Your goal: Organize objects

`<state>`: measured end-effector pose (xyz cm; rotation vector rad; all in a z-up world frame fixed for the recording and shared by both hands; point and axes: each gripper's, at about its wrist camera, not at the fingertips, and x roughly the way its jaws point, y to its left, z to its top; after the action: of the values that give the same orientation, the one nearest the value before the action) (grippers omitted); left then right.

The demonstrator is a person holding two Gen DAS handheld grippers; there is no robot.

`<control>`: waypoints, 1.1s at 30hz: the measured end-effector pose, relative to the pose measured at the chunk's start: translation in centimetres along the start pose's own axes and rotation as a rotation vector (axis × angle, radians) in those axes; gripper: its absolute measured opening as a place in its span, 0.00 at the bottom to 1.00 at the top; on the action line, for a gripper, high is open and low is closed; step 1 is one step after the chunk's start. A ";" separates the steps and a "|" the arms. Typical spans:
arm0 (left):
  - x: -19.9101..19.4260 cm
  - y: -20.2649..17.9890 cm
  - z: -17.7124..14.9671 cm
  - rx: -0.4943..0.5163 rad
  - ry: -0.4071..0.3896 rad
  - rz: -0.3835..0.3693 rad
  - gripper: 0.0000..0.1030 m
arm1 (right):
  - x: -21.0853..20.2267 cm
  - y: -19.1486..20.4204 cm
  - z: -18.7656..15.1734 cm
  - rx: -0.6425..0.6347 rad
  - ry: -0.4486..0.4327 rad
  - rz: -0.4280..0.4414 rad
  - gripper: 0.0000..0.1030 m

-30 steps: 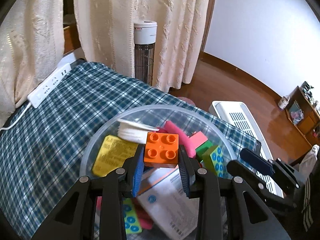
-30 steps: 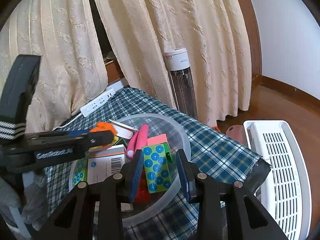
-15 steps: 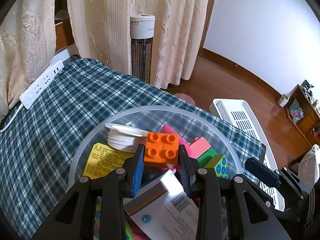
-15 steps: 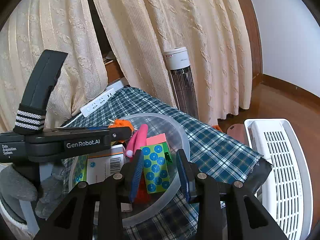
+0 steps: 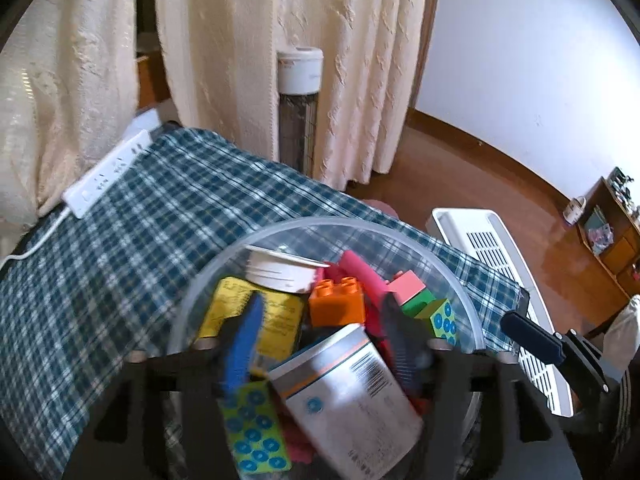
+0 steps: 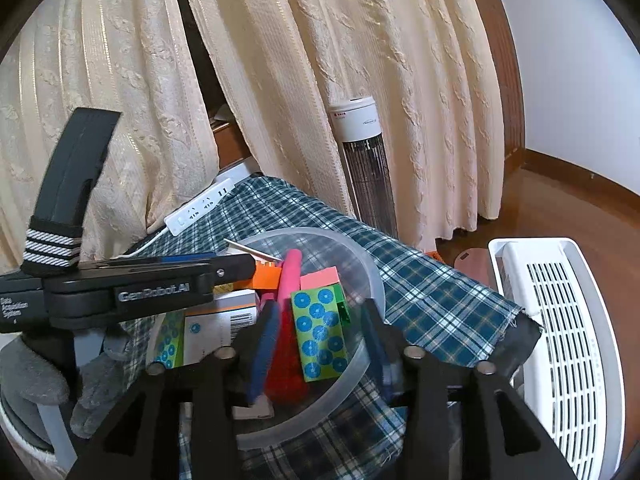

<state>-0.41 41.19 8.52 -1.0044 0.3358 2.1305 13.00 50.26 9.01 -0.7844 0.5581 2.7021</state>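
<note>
The left tongs (image 5: pixel 320 340) are wide open, and the orange block (image 5: pixel 337 307) lies loose in the bowl (image 5: pixel 460 292). The right tongs (image 6: pixel 320 344) are open around the spotted block (image 6: pixel 318 332), holding nothing. Next, both tongs should lift out.

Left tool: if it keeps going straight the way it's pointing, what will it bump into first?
Probably the orange plastic building brick, lying in the clear plastic bowl between the open fingers of the left tool. The blur makes depth unsure; the white barcoded box lies lower and nearer.
</note>
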 end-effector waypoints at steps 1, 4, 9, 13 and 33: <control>-0.5 0.2 -0.1 -0.007 -0.012 0.011 0.77 | -0.1 0.1 -0.1 -0.001 0.002 0.001 0.58; -2.0 1.0 -0.8 -0.021 -0.047 0.047 0.85 | -0.6 0.5 -0.4 -0.010 0.008 -0.006 0.70; -4.4 2.2 -2.8 -0.025 -0.078 0.107 0.86 | -1.5 1.2 -1.5 -0.024 0.027 -0.019 0.84; -5.9 2.2 -4.6 -0.003 -0.087 0.112 0.86 | -1.9 2.2 -2.5 -0.049 0.055 -0.023 0.86; -10.1 3.3 -9.8 -0.008 -0.099 0.247 0.87 | -4.6 6.5 -5.5 -0.100 0.073 -0.159 1.00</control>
<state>6.86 28.76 9.41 -0.8962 0.4210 2.3958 16.96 41.37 9.15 -0.9163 0.3618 2.5796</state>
